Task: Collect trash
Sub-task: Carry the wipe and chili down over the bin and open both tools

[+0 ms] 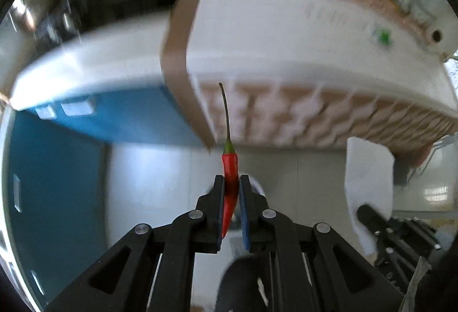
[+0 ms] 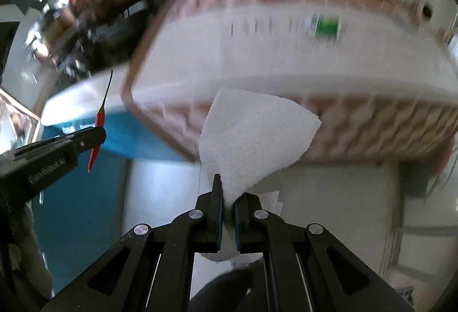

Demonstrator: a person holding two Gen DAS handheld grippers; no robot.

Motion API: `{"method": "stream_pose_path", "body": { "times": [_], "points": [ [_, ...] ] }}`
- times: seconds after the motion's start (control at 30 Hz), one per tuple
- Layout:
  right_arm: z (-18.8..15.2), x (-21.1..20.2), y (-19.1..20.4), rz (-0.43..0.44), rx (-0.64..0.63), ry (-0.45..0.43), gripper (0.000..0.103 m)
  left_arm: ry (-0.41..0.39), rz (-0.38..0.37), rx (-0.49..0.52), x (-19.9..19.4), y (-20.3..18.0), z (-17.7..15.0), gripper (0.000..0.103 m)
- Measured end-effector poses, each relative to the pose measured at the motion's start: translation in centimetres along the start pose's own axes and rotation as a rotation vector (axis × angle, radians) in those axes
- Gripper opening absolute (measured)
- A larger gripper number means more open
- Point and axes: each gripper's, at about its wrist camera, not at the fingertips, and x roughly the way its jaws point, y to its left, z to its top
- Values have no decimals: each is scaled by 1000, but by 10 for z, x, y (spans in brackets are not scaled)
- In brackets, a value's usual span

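- Left gripper: jaws closed on a red chili, clamped across its lower body. Stem points straight out past the fingertips; the tip hangs back between the pads. Long axis runs along the fingers.
- Right gripper: jaws closed on a white tissue, pinched at one bunched corner. The rest fans out forward of the fingertips; a smaller fold trails below the jaws.
- Both pieces of trash are off any surface, carried in the air. The two grippers sit side by side: in the right wrist view the left gripper with its chili shows at the left edge, near but apart from the tissue.
- Ahead of both, a table with a white top over a tan lattice side. Its near edge lies beyond the chili stem and the tissue's far edge, above fingertip level in both views. Heavy motion blur; items on top are not readable.
- Below and left, blue flooring; paler floor under the grippers.
- No bin is identifiable in either view. Judgement: pick-up is done for these two items, drop-off remains. The release direction cannot be fixed from here; neither hand looks clearly nearer to a target.
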Motion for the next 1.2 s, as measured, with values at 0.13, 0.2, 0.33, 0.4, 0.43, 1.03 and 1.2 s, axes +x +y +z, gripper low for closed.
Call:
{"method": "stream_pose_path", "body": {
  "times": [0.13,0.2,0.33,0.4,0.43,1.03,1.2],
  "points": [
    [-49,89,-15,48,46,155,6,168,-46,-75,110,23,-31,7],
    [-72,138,-25,72,76,220,6,244,-56,-93,172,31,-48,7],
    [-115,239,-42,117,126,320,6,349,-91,-131,276,44,-75,7],
    [-136,293,-48,133,141,359,6,377,-101,-141,311,47,-83,7],
    [-143,313,-48,137,137,373,6,400,-110,-148,338,49,-87,7],
    [-194,503,-49,71,67,534,56,489,-98,-202,440,63,-120,95],
    [-186,489,-48,73,38,528,82,431,-36,-180,400,71,-112,95]
  ]
}}
